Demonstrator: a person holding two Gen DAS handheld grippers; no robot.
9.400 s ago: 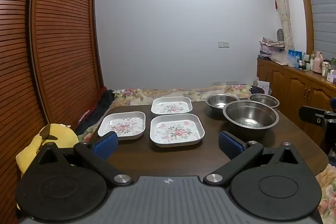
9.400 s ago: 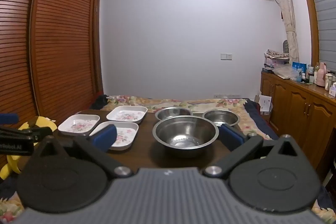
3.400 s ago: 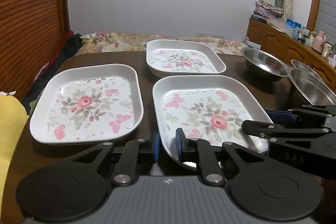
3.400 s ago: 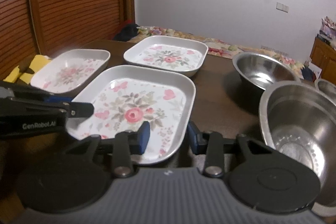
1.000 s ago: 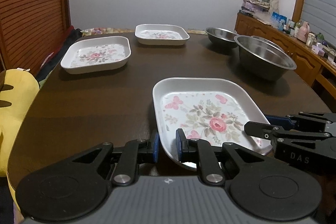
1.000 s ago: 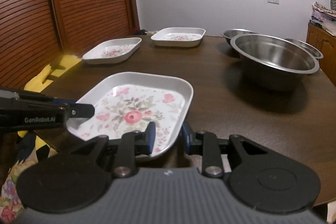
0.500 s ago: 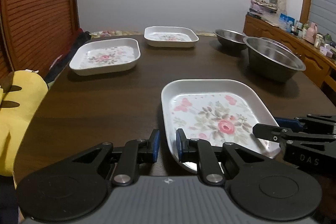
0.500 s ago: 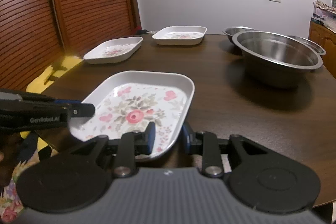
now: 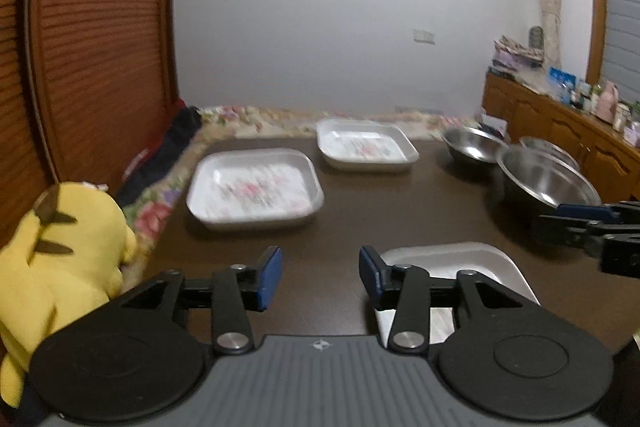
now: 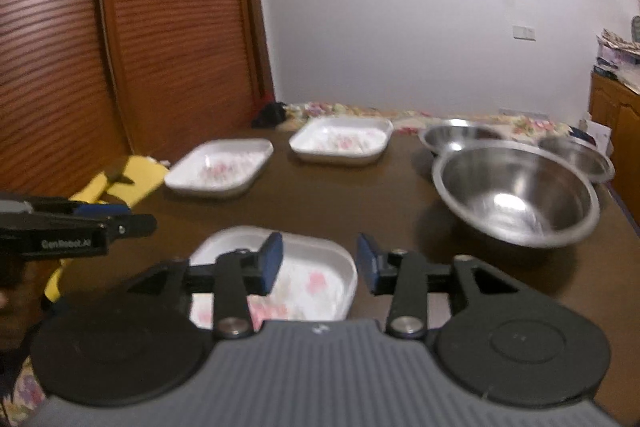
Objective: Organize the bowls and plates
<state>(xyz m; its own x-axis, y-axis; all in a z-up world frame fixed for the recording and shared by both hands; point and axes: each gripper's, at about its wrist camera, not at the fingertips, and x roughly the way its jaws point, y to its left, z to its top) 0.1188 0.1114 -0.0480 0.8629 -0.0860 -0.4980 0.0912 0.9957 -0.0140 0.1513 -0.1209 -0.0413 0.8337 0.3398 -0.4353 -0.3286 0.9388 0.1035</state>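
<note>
Three white square floral plates and three steel bowls sit on a dark wooden table [image 9: 400, 211]. The near plate [image 9: 472, 263] [image 10: 316, 279] lies at the table's front edge, below and between both grippers. My left gripper [image 9: 320, 277] is open and empty, raised above the table left of that plate. My right gripper [image 10: 320, 265] is open and empty, above the plate's right rim. Two more plates stand further back: the left plate [image 9: 254, 189] [image 10: 220, 167] and the far plate [image 9: 366, 146] [image 10: 342, 139]. The big bowl [image 10: 516, 193] [image 9: 544, 183] is at the right.
Two smaller steel bowls [image 10: 460, 135] [image 10: 578, 153] stand behind the big one. A yellow plush toy [image 9: 52, 251] sits off the table's left edge. A slatted wooden door [image 9: 88, 47] is at the left, a wooden cabinet [image 9: 560, 131] at the right.
Both grippers have opened and let go of the near plate, which now rests on the table. Both have lifted and pulled back; the views are blurred by motion.
</note>
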